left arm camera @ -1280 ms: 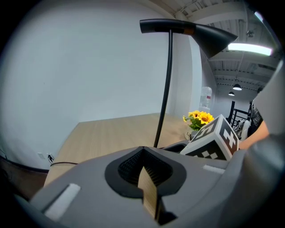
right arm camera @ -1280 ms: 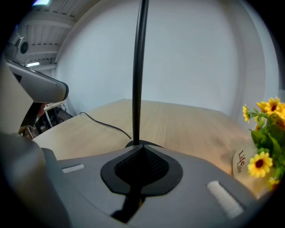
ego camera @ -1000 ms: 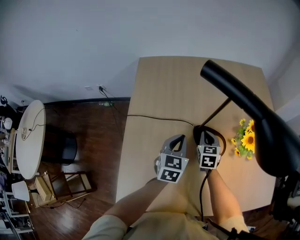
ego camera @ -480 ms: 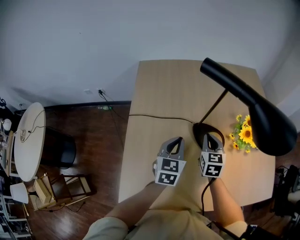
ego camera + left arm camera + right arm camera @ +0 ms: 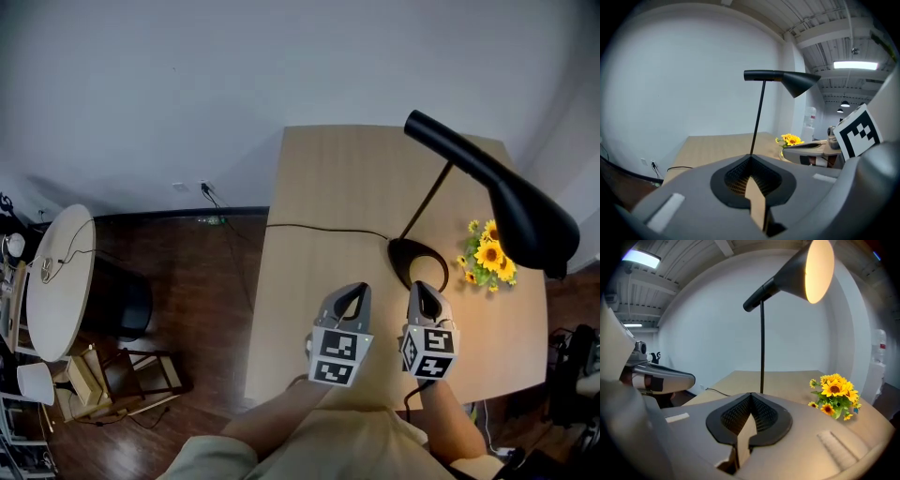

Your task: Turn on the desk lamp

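Note:
The black desk lamp (image 5: 506,202) stands on the wooden table (image 5: 328,178), its round base (image 5: 417,261) near the right side. Inside its shade (image 5: 818,266) glows warm light, and a warm patch lies on the table by the base. My right gripper (image 5: 419,287) is shut with nothing in it, just in front of the base and apart from it. To its left, my left gripper (image 5: 354,289) is also shut and holds nothing. The lamp stem (image 5: 758,117) rises straight ahead in the left gripper view, and the stem (image 5: 762,348) does too in the right gripper view.
A bunch of sunflowers (image 5: 487,259) sits right of the lamp base. The lamp's black cable (image 5: 319,230) runs left across the table to a wall socket (image 5: 202,178). A round white table (image 5: 52,277) and a black stool (image 5: 122,295) stand on the floor at left.
Both grippers have drawn back toward the table's near edge; the right one was over the lamp base and is now in front of it. Warm light now shows around the flowers.

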`<state>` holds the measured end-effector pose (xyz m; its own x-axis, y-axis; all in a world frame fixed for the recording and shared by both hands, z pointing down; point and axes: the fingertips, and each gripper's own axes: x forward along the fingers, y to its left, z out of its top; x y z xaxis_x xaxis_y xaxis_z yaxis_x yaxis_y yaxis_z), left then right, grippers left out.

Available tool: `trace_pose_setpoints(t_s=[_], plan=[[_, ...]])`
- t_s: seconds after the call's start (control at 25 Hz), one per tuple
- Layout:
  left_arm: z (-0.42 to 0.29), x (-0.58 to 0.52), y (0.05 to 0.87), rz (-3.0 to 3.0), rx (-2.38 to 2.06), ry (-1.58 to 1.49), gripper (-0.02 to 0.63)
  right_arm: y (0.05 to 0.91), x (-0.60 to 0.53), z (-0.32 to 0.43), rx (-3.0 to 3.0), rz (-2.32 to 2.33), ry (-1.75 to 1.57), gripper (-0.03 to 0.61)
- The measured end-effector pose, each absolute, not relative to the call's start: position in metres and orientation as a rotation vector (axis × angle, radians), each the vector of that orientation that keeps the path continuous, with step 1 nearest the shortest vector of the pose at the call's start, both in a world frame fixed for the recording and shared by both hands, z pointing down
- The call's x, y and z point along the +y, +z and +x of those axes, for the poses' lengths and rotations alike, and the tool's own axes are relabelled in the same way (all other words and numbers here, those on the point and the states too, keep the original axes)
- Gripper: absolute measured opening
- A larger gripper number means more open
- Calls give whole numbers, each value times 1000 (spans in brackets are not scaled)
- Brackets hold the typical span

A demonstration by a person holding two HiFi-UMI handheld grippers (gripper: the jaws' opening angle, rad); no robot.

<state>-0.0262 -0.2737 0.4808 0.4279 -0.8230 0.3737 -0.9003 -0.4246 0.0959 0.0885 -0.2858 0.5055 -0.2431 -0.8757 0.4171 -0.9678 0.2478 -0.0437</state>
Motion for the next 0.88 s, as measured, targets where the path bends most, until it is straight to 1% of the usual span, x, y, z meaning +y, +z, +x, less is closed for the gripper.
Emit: trace_pose_setpoints(t_s=[0.36, 0.88], plan=[[-37, -225, 443, 2454, -1501, 313, -2, 467, -225, 79, -2268, 1760, 367, 0], [-52, -143, 420, 2506, -1478, 256, -2, 425, -144, 66, -2310, 1842, 304, 0]])
